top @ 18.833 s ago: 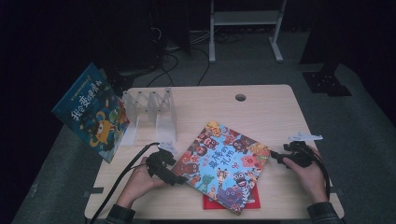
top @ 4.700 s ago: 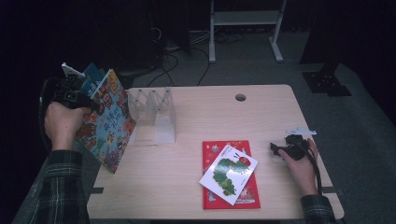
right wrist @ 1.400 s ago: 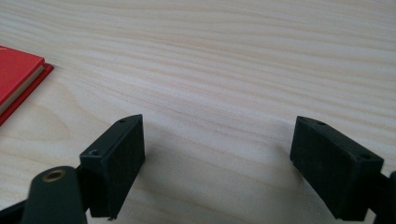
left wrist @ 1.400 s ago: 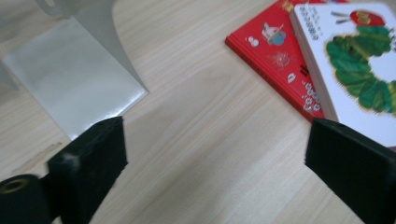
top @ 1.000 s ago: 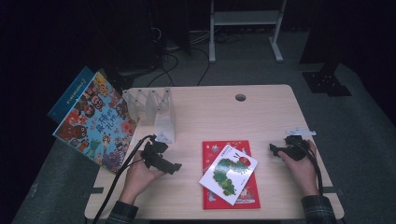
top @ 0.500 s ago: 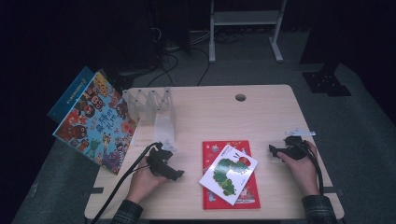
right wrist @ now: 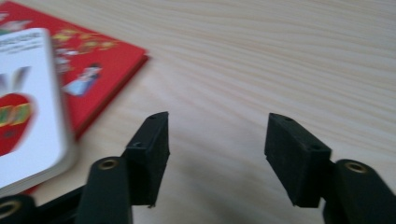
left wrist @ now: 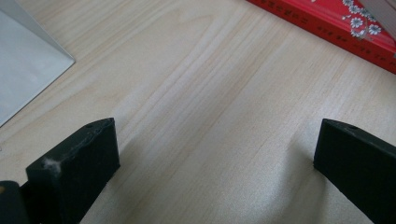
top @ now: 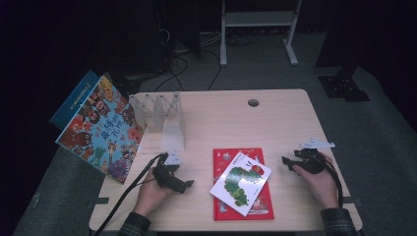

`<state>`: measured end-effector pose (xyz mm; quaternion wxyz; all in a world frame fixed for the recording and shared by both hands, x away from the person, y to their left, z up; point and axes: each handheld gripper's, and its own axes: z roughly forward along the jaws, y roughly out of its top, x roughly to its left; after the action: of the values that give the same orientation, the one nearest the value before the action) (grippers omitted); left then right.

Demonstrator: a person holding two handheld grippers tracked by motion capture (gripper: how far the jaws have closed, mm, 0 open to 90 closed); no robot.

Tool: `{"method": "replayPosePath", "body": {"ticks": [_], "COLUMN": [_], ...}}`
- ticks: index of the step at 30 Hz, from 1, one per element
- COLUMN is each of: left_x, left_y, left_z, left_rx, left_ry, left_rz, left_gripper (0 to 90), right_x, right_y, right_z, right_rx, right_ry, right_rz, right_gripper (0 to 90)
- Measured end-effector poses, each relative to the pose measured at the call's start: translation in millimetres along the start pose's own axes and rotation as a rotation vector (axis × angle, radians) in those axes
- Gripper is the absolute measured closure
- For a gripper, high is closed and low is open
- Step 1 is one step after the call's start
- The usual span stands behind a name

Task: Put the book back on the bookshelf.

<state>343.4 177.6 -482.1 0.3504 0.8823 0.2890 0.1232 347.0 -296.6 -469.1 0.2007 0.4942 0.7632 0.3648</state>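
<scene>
Two books (top: 101,129) already standing in the rack (top: 158,115) at left, two more, white (top: 241,182) on red (top: 259,205), still flat mid-table (top: 221,118), with left tongs (top: 187,185) and right tongs (top: 286,162) spread empty beside them.

caterpillar book (top: 241,182) atop another book (top: 260,207), seemingly askew

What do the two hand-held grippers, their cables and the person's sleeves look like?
Both the left gripper and the right gripper are black, with blocky black jaws. A pale plate tops each, and a black cable trails from each. The sleeves look dark plaid.
</scene>
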Motion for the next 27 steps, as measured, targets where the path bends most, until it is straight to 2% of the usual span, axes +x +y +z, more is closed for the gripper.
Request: {"method": "replayPosePath", "body": {"ticks": [1,2,5,10,18,27], "left_x": [-0.1,-0.1,0.0,0.0,0.2,0.2], "left_y": [-2.9,-3.8,-4.1,-4.1,-4.0,-4.0], "left_z": [-0.1,-0.5,-0.7,-0.7,-0.6,-0.6], "left_rx": [-0.024,-0.028,-0.029,-0.029,-0.029,-0.029], "left_ry": [0.0,0.001,-0.002,-0.001,-0.005,-0.005], "left_rz": [-0.001,-0.002,0.0,0.0,0.003,0.004], "left_gripper": [0.0,0.0,0.0,0.0,0.0,0.0], "right_x": [3.6,8.1,19.0,38.6,59.8,81.3], "right_y": [-0.2,-1.1,-3.5,-7.8,-17.0,-26.1], "right_z": [-2.9,-6.1,-11.5,-17.7,-23.9,-27.6], "right_rx": [-0.003,-0.011,-0.021,-0.021,0.001,0.021], "right_ry": [0.016,0.041,0.111,0.2,0.284,0.326], "right_rz": [-0.008,-0.016,-0.039,-0.087,-0.136,-0.194], "right_gripper": [41.6,43.4,47.7,48.5,43.5,41.9]}}
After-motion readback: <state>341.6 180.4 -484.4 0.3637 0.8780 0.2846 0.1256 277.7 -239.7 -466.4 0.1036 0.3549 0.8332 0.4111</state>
